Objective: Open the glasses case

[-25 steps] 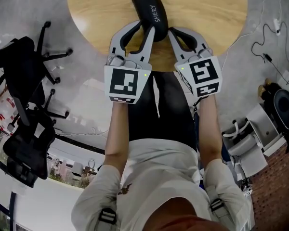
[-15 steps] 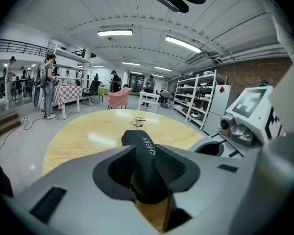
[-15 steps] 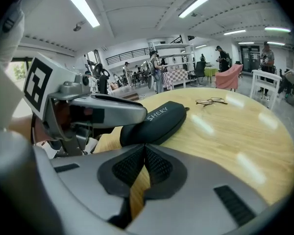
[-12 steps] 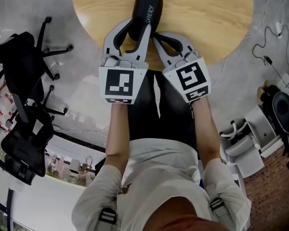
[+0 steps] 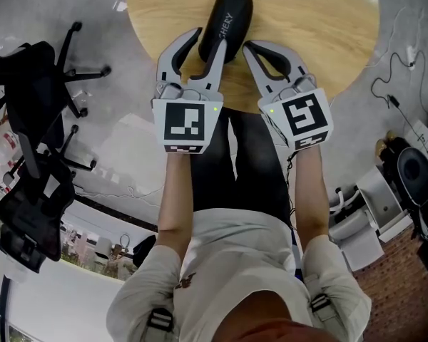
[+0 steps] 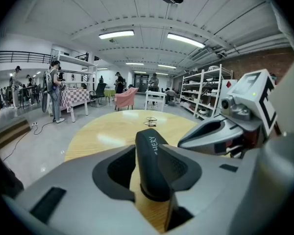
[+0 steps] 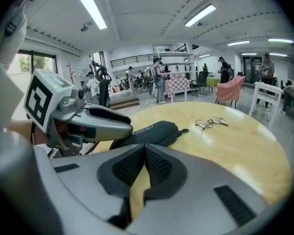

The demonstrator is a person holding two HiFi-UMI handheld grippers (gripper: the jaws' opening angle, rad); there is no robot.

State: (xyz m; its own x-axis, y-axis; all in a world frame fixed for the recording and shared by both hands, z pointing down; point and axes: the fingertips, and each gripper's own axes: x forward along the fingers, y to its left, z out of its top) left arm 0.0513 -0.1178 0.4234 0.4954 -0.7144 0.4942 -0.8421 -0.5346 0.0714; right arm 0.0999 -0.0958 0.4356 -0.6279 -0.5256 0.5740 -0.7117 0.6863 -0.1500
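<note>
The black glasses case [image 5: 227, 21] lies closed on the round wooden table [image 5: 321, 27], its far end angled up and right. My left gripper [image 5: 210, 40] straddles the near end of the case [image 6: 154, 163]. Its jaws have just been opening: the right pad lies along the case, and wood shows between the left pad and the case. My right gripper [image 5: 251, 48] is shut and empty just right of the case, pads [image 7: 159, 163] pressed together, the case [image 7: 149, 133] ahead and left of them. A pair of glasses [image 7: 210, 123] lies farther out on the table.
Black office chairs [image 5: 36, 98] stand on the floor at the left. Cables and grey equipment [image 5: 374, 205] lie on the floor at the right. The table edge runs just under both grippers, with the person's legs below. Shelves, tables and people fill the far room.
The case's far end has swung from pointing up-left to up-right. The left jaws stand wider around its near end. The right gripper stays shut beside the case.
</note>
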